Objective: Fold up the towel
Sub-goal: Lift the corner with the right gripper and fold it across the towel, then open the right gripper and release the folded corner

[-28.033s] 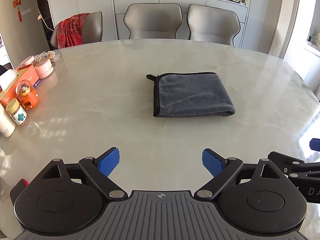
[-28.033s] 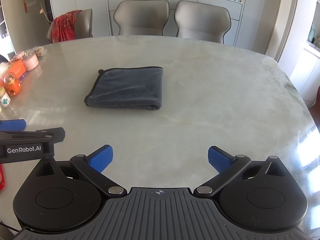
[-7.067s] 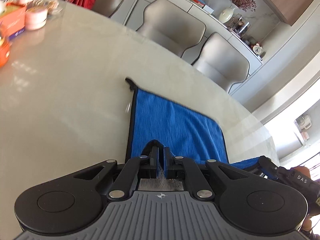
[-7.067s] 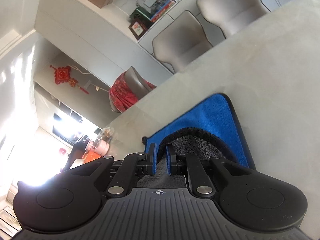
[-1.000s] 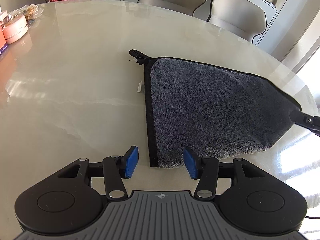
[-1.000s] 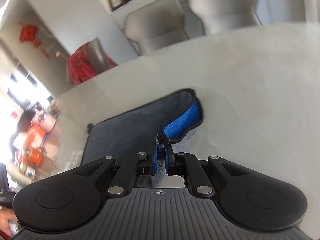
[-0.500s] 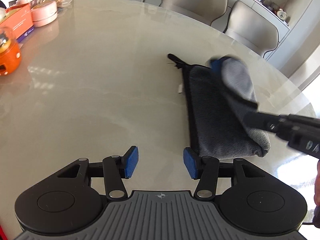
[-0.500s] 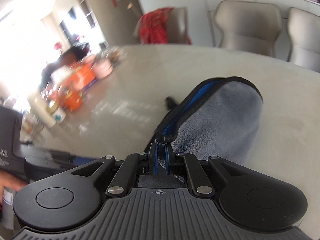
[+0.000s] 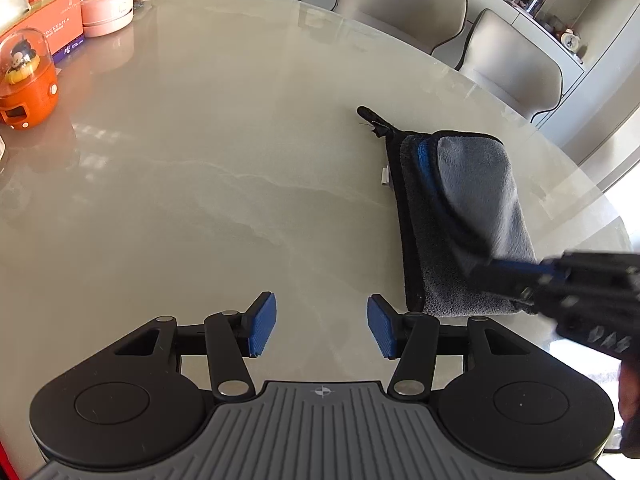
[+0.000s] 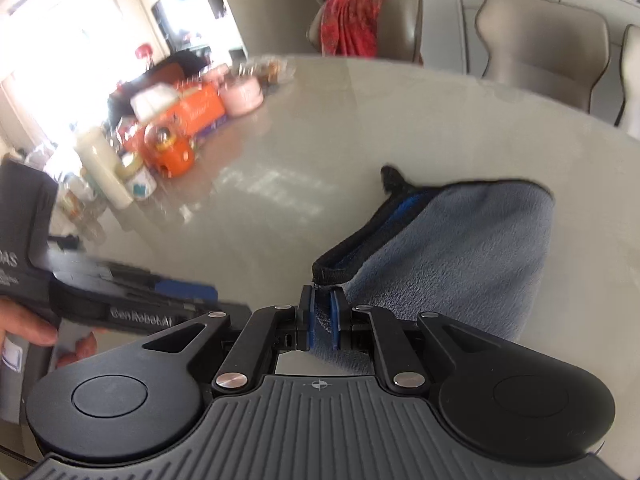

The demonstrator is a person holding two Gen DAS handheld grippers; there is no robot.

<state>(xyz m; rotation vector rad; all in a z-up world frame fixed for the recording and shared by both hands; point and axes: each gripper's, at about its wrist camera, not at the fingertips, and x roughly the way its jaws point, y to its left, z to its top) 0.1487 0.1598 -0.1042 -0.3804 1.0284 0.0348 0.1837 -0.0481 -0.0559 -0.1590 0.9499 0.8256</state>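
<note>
The towel [image 9: 476,208], grey with a blue inner face and black hem, lies on the marble table, its right part turned over to the left. My right gripper [image 10: 323,312] is shut on the towel [image 10: 460,248] at its near corner and holds that corner just above the lower layer. In the left wrist view the right gripper [image 9: 492,272] comes in from the right, blurred. My left gripper [image 9: 322,326] stands open over bare table just left of the towel's near edge, with nothing between its fingers.
At the table's left edge stand an orange dome toy [image 9: 28,80], an orange box [image 9: 48,28], pink round tins [image 9: 106,12] and a white bottle [image 10: 102,168]. Beige chairs [image 9: 400,8] ring the far side, one with a red cloth [image 10: 352,24].
The right gripper has carried the towel's right corner over to the left, folding the spread grey towel in half. The left gripper has shifted left, off the towel's near edge.
</note>
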